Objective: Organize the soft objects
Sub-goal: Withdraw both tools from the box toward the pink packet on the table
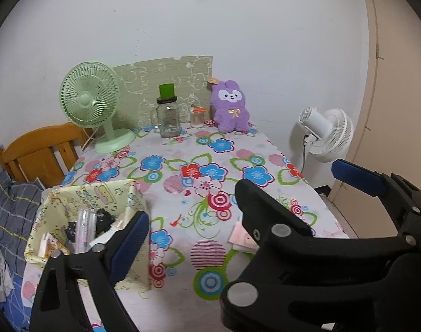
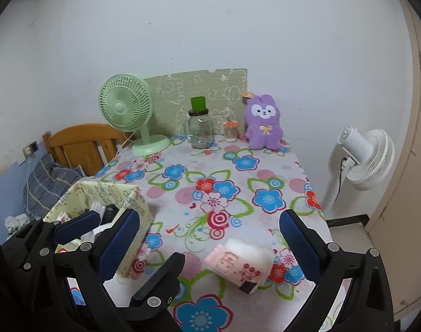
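A purple plush bunny (image 1: 230, 107) (image 2: 263, 123) sits upright at the far end of the flowered table (image 1: 182, 193) (image 2: 182, 182), against the wall. A pink and white soft pack (image 2: 239, 264) lies on the near table, between my right gripper's fingers; its edge shows in the left wrist view (image 1: 242, 239). A yellow fabric bin (image 1: 86, 215) (image 2: 105, 202) holding small items stands at the near left. My left gripper (image 1: 239, 213) is open and empty, beside the bin. My right gripper (image 2: 210, 238) is open and empty, just above the pack.
A green desk fan (image 1: 90, 102) (image 2: 126, 110), a glass jar with a green cup on it (image 1: 167, 116) (image 2: 199, 127) and a small jar (image 2: 230, 131) line the far edge. A white standing fan (image 1: 325, 134) (image 2: 365, 160) is right of the table. A bed (image 1: 14, 193) lies left.
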### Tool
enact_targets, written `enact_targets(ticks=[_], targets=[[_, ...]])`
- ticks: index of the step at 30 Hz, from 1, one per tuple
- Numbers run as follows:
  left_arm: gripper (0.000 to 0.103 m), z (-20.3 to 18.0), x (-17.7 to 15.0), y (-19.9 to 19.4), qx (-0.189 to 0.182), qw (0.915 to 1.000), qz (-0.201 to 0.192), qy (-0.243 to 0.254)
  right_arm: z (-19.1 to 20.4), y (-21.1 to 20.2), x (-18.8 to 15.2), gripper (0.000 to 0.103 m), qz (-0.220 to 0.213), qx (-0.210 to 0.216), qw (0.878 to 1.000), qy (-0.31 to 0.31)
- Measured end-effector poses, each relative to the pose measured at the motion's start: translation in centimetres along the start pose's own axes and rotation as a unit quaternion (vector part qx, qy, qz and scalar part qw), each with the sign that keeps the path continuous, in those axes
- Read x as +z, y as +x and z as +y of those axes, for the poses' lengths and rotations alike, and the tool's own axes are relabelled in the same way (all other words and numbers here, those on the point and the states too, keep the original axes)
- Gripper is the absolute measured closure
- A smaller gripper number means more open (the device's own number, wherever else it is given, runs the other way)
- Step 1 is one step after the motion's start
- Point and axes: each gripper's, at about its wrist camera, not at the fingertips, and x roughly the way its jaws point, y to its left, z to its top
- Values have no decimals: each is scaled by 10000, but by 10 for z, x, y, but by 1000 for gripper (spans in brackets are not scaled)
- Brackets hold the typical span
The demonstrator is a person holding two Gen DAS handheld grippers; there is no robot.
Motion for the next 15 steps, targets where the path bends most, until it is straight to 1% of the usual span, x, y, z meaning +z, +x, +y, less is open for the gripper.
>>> enact_targets(ticks=[1, 2, 8, 12, 15], targets=[[17, -1, -1, 2, -25, 10000, 30, -18, -2, 1, -1, 1, 13, -4, 10000, 11], [18, -2, -1, 4, -55, 9999, 82, -44, -4, 2, -2, 0, 33, -17, 10000, 26], [18, -12, -9, 17, -122, 9995, 275, -58, -17, 9, -11, 1, 97, -97, 9999, 72], [18, -18, -17, 30, -165, 9989, 446, -24, -25, 14, -19, 1, 52, -154, 9999, 48], [18, -23, -23, 37, -194, 9987, 471, 17, -30, 21, -26, 1, 113, -158, 9998, 68]])
